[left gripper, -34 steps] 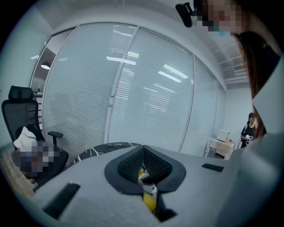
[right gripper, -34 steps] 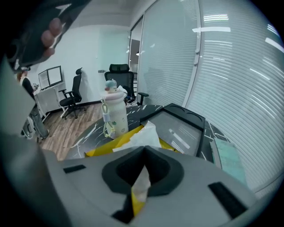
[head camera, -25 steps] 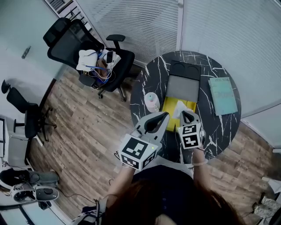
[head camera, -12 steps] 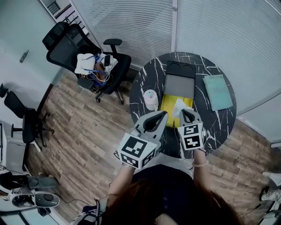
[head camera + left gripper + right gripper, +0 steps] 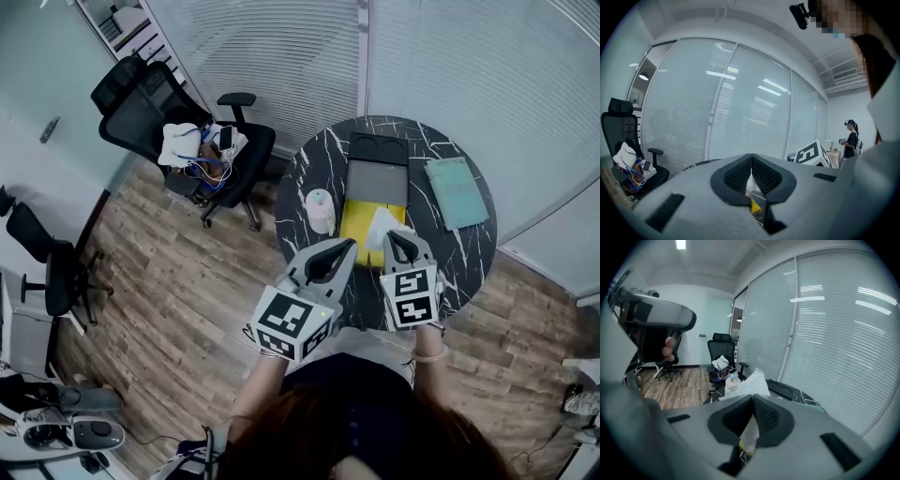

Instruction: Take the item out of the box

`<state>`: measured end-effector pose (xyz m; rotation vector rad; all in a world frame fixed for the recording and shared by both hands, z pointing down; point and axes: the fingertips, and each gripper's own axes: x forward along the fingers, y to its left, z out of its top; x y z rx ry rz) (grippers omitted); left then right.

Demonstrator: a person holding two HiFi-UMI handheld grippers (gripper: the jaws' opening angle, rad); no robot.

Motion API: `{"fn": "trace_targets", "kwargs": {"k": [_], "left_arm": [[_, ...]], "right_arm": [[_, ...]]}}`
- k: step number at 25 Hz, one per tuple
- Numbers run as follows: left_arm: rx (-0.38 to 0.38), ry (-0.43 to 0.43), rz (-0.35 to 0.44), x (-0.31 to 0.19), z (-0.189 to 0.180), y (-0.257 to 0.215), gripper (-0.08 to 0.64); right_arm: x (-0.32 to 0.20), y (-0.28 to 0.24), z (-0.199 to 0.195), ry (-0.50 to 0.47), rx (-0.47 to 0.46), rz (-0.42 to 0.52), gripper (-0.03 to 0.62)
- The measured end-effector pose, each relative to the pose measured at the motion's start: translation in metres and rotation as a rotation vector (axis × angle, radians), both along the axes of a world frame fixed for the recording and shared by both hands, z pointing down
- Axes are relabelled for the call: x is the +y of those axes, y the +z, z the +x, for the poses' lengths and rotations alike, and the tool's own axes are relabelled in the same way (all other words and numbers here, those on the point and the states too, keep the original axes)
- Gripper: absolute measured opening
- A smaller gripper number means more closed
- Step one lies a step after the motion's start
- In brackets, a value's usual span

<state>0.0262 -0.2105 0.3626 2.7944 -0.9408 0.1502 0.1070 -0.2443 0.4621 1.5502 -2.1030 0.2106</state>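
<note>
An open yellow box (image 5: 359, 223) lies on the round black marble table (image 5: 305, 178). A white crumpled plastic-wrapped item (image 5: 382, 225) sticks up from the box's right half. My right gripper (image 5: 398, 240) is at the near edge of that item, and in the right gripper view its jaws (image 5: 753, 400) are shut with the white plastic (image 5: 751, 380) running between them. My left gripper (image 5: 349, 246) is at the box's near left corner. Its jaws (image 5: 751, 157) are shut at the tips, and only a sliver of yellow box (image 5: 755, 205) shows below them.
Behind the box lie a grey flat lid (image 5: 379, 183) and a black tray (image 5: 379, 148). A teal booklet (image 5: 455, 192) is at the table's right, a small pale bottle (image 5: 322, 210) at its left. An office chair (image 5: 178, 122) stands left of the table. A person (image 5: 851, 138) stands far off.
The head view has shifted a little. Both grippers keep the same places at the box's near edge, and the white item stays between the right jaws.
</note>
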Motion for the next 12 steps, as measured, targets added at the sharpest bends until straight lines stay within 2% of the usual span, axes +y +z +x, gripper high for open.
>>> {"fn": "trace_targets", "kwargs": {"k": [12], "left_arm": [[0.005,0.006,0.038,0.041,-0.019,-0.01,0.026]], "right_arm": [[0.043,-0.031,-0.017,0.018,-0.029,0.083,0.025]]}}
